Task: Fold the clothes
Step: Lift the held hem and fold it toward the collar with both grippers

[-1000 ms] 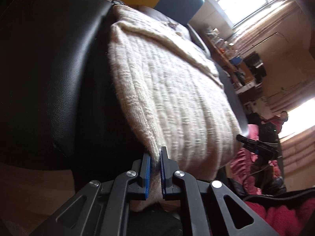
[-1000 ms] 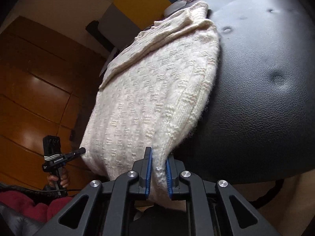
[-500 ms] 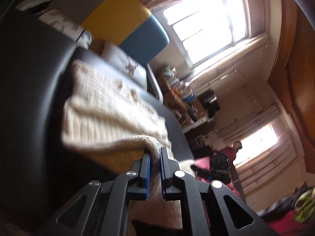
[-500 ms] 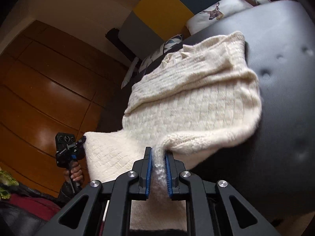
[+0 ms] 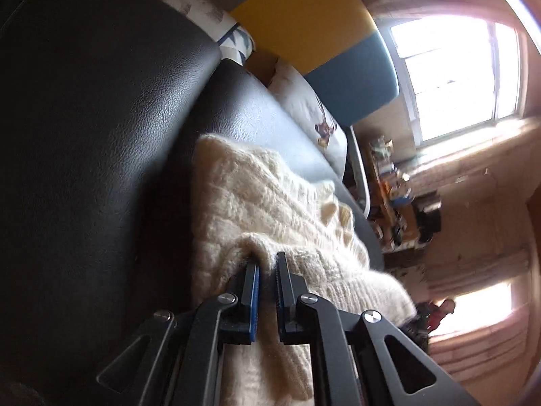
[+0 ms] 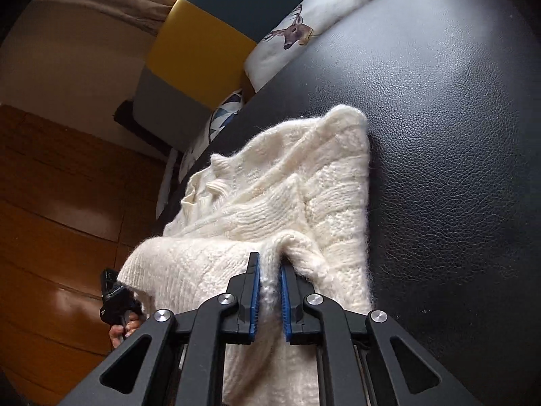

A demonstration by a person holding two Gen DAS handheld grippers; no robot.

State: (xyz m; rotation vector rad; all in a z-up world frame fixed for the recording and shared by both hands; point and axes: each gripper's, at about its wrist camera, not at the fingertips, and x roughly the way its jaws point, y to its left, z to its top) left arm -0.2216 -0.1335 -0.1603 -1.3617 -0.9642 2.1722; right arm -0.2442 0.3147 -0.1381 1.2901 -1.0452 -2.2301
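Note:
A cream knitted sweater (image 5: 270,203) lies on a black leather sofa seat (image 5: 101,118). My left gripper (image 5: 267,262) is shut on its near hem, with a fold of knit pinched between the blue pads. In the right wrist view the same sweater (image 6: 304,186) is doubled over itself on the black leather (image 6: 456,135). My right gripper (image 6: 269,264) is shut on the other hem corner, which it holds over the upper part of the garment. The other gripper (image 6: 115,299) and a hand show at the lower left of that view.
A white deer-print cushion (image 6: 304,23) and a yellow, blue and grey cushion (image 6: 216,34) sit at the back of the sofa. Wooden panels (image 6: 50,203) stand to the left. Bright windows (image 5: 456,74) and cluttered shelves (image 5: 399,196) lie beyond the sofa's end.
Both grippers have carried the sweater's lower hem up and forward over the body of the garment, so the sweater went from hanging flat to folded in half.

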